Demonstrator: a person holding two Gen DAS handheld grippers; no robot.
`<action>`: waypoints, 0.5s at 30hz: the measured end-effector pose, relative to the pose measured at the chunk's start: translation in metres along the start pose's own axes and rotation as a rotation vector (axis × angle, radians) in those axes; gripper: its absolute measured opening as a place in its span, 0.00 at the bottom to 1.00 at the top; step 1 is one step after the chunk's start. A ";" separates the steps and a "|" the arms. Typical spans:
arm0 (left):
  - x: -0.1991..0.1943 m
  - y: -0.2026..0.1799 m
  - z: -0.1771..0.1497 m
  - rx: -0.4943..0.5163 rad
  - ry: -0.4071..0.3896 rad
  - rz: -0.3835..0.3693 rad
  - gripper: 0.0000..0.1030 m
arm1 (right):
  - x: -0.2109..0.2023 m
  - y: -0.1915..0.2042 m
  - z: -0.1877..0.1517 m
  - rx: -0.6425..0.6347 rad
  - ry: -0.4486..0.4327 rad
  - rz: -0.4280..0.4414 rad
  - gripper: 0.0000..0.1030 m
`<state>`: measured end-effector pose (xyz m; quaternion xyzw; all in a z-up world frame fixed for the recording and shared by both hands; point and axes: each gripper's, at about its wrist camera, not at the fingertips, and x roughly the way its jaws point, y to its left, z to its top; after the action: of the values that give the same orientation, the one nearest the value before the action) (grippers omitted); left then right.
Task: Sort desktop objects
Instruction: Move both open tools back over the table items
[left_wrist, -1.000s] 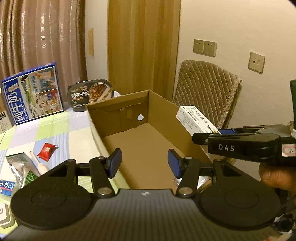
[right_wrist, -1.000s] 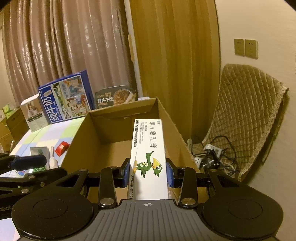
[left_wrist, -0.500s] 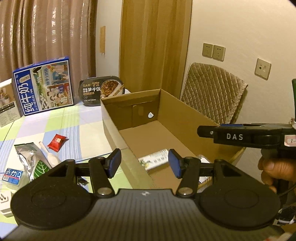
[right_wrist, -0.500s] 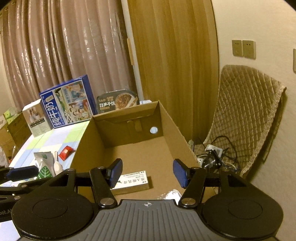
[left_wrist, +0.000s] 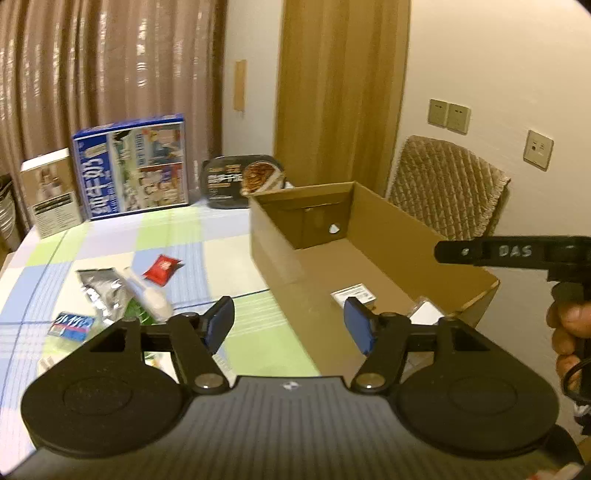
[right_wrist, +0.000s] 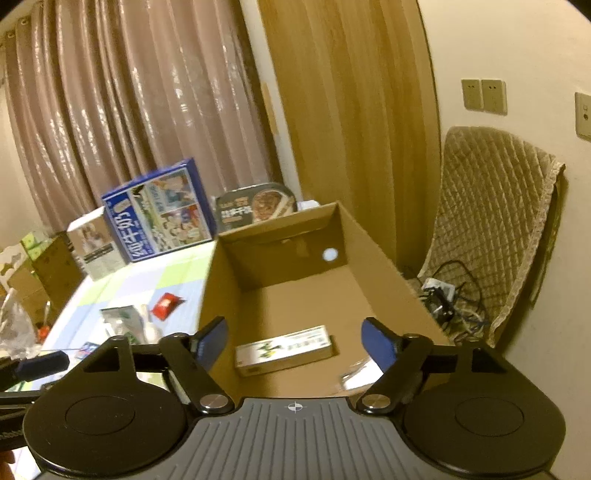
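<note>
Your right hand-held gripper (right_wrist: 293, 345) is opening, empty, above the carton (right_wrist: 284, 349) in the box (right_wrist: 384, 254); next, reach for the bench (left_wrist: 110, 236) packets (left_wrist: 162, 266).

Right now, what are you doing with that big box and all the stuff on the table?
A person is tidying the table with a pair of tongs in each hand. A long white carton lies flat on the floor of the cardboard box. The right tongs hover above it, empty, jaws opening. The left tongs are empty too, jaws opening, over the box's near corner. A red packet, a silver pouch and a small blue packet wait on the checked tablecloth.
</note>
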<state>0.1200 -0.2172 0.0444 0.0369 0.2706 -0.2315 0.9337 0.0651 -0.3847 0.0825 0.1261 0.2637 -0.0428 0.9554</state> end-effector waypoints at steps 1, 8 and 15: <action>-0.006 0.005 -0.003 -0.006 0.000 0.009 0.61 | -0.003 0.004 -0.001 -0.004 0.001 0.007 0.78; -0.039 0.034 -0.019 -0.042 0.008 0.070 0.76 | -0.019 0.041 -0.009 -0.024 0.002 0.067 0.89; -0.065 0.065 -0.037 -0.069 0.041 0.139 0.90 | -0.028 0.078 -0.022 -0.048 0.014 0.135 0.94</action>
<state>0.0829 -0.1257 0.0436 0.0281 0.2942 -0.1559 0.9425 0.0416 -0.3031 0.0956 0.1209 0.2625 0.0289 0.9569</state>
